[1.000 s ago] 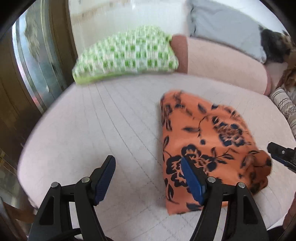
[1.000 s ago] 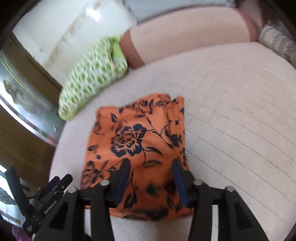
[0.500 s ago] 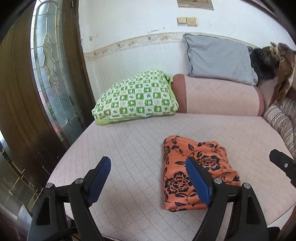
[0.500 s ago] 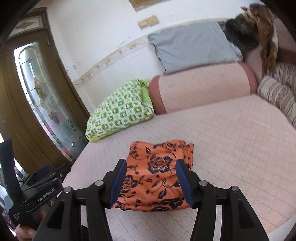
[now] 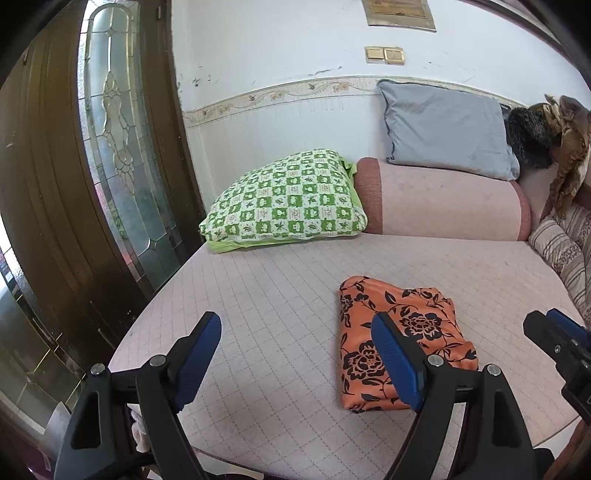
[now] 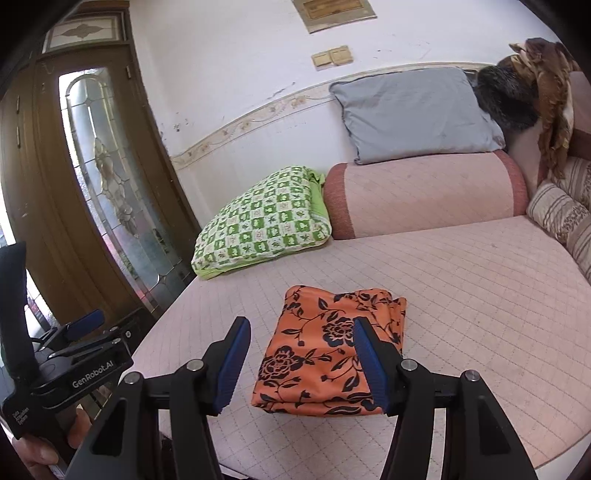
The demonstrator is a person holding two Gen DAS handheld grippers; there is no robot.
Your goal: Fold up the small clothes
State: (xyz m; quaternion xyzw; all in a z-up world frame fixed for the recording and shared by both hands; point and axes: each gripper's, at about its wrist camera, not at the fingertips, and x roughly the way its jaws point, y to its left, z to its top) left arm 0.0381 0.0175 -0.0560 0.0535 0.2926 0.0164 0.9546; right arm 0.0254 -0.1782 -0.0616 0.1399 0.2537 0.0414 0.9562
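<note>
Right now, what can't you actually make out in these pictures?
- Folded orange floral garment: its near right corner sits behind the right gripper in the right wrist view.
- Its inner layers: hidden under the top layer, both views.
- Framed notice on the wall: cut off by the top edge, too small to read.

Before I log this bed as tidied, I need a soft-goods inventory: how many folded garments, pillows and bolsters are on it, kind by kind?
Folded garments: 1, the orange floral cloth
Pillows: 2, the green checked pillow and the grey pillow
Bolsters: 1, the pink bolster
Total: 4
The striped cushions and brown cloth at the right edge are cut off, so uncounted.
</note>
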